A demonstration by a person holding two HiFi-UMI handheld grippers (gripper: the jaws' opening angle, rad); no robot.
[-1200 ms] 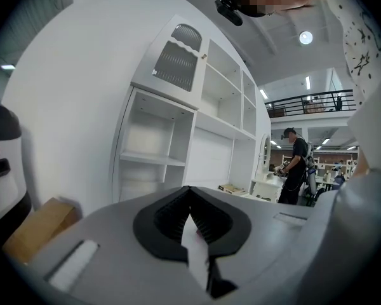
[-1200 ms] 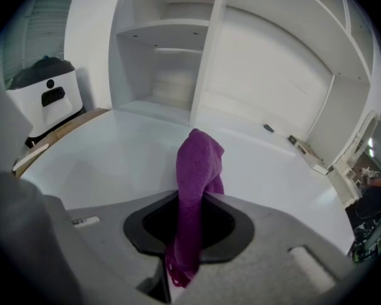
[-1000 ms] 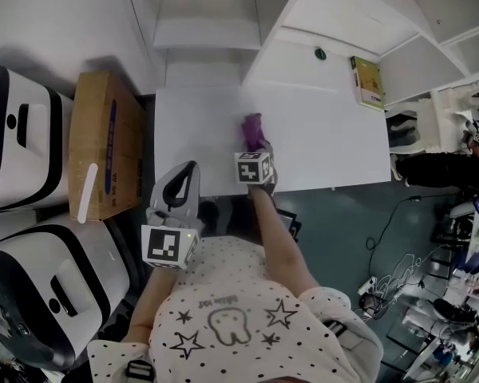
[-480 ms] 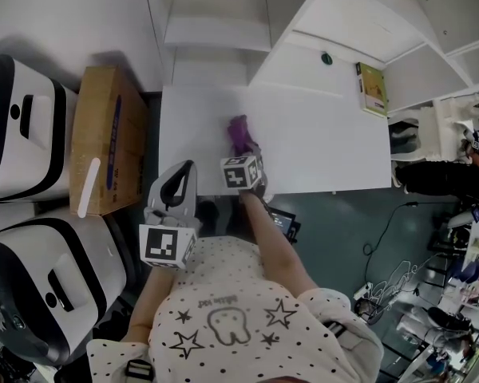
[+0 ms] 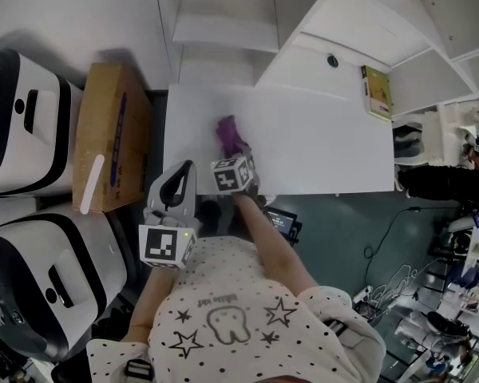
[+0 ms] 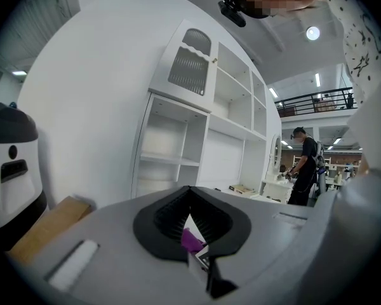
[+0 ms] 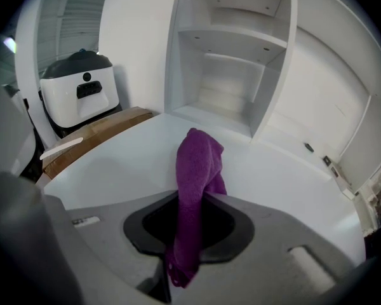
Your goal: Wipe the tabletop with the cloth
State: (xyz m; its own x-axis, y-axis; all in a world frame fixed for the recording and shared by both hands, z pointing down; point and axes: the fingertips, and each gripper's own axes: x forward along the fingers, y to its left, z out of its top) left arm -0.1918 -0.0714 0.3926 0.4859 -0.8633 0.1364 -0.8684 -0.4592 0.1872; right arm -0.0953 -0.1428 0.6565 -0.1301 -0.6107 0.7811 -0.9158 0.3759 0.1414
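Observation:
A purple cloth (image 5: 228,135) lies bunched on the white tabletop (image 5: 319,146), left of its middle. My right gripper (image 5: 238,156) is shut on the cloth; in the right gripper view the cloth (image 7: 195,189) runs between the jaws and its free end rests on the tabletop (image 7: 286,183) ahead. My left gripper (image 5: 178,186) hangs off the table's front left corner, held low by the person's body. Its jaws stand closed with nothing in them, and through their slit the purple cloth (image 6: 192,239) shows beyond.
A brown cardboard box (image 5: 112,138) stands left of the table, with white machines (image 5: 20,126) beside it. White shelves (image 5: 223,14) rise behind the table. A green book (image 5: 377,92) lies at the back right. Cables cover the floor at right.
My right gripper has dragged the cloth leftward across the tabletop, from near the middle toward the left side. The left gripper has stayed put.

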